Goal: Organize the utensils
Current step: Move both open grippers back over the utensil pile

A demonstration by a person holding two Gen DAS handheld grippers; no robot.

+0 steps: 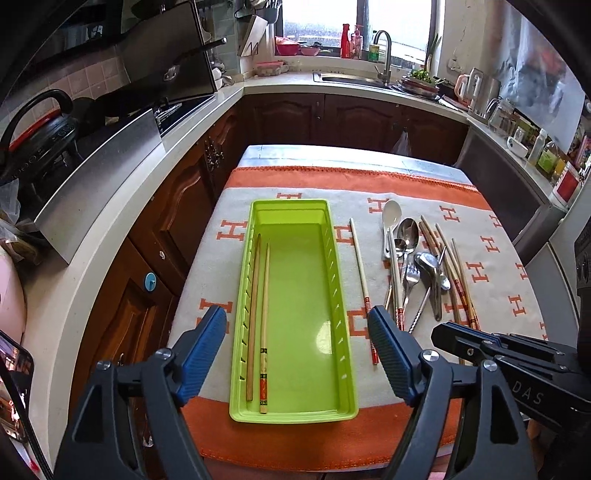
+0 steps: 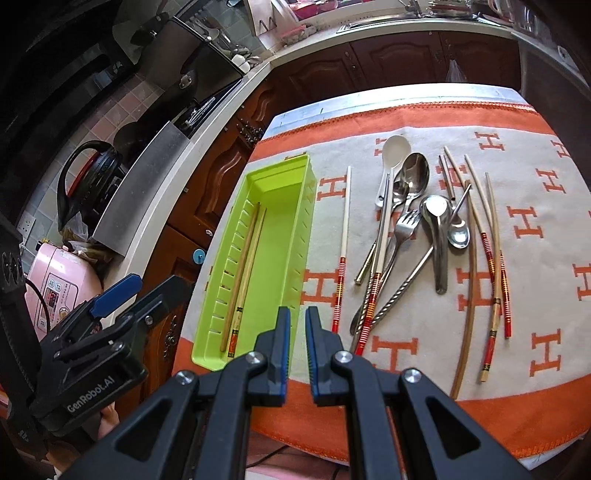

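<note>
Left wrist view: small kitchen table under an orange-and-grey H-patterned cloth (image 1: 498,236), wood cabinets and sink counter around; green tray (image 1: 343,332) holds two chopsticks (image 1: 258,317), loose cutlery pile (image 1: 417,266) beside it; left gripper (image 1: 297,321) spread and empty, right gripper (image 2: 297,325) nearly clenched, empty.

Two chopsticks (image 1: 258,317) lie in the tray (image 1: 343,332), utensil pile (image 1: 417,266) to its right.

A home kitchen — sink (image 1: 354,79) under a window (image 1: 354,22), wooden cabinets (image 1: 354,118), stove (image 1: 184,107).
</note>
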